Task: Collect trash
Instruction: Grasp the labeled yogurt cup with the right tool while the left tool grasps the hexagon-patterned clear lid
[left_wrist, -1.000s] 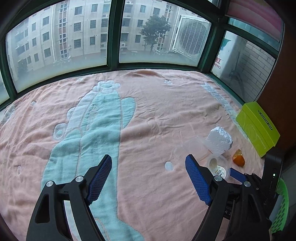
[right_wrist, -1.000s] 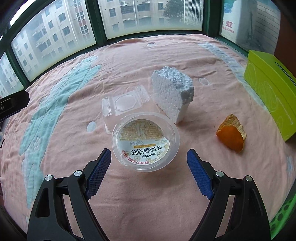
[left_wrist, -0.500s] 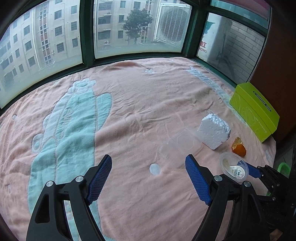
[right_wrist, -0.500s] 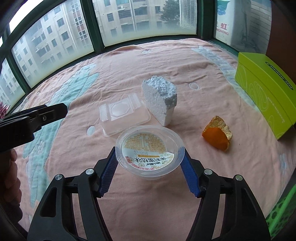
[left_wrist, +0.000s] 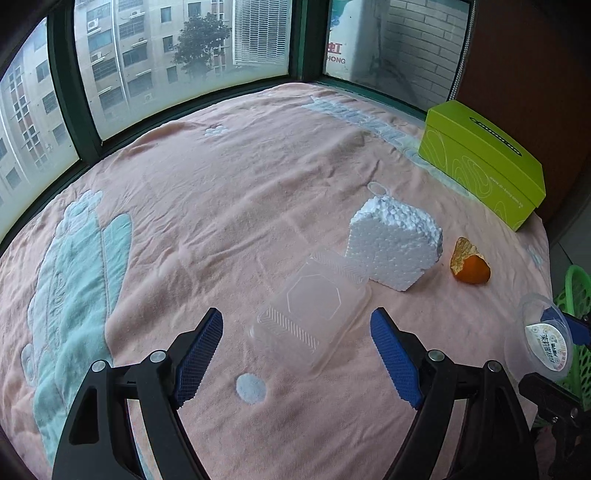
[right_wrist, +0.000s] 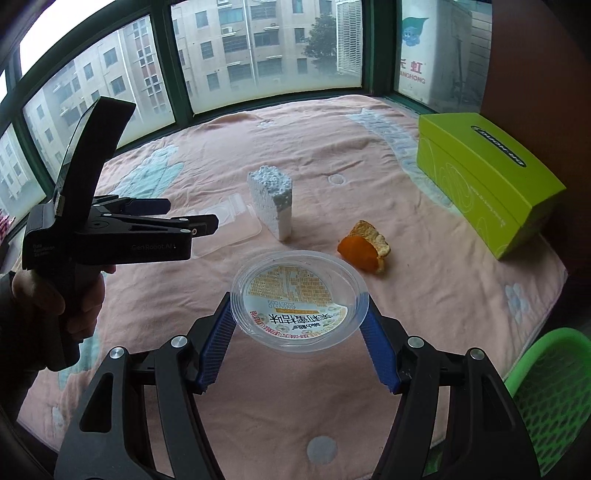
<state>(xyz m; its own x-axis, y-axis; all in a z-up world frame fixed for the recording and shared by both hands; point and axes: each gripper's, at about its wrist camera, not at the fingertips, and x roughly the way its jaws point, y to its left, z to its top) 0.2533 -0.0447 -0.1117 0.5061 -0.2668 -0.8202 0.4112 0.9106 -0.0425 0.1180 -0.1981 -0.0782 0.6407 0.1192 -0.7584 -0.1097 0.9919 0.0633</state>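
Pink bedding (left_wrist: 229, 206) with a teal print is lying under our two claws. Our right claw (right_wrist: 299, 332) is clenching one clear round cup (right_wrist: 299, 301), its printed bottom facing us, raised beside one green basket (right_wrist: 550, 402). Our left claw (left_wrist: 295, 347) is hanging released over one clear flat lid (left_wrist: 314, 306), whose long axis is running away toward the right. Beyond are sitting one foam block (left_wrist: 395, 243), one orange peel (left_wrist: 469, 262) and one green box (left_wrist: 484, 162).
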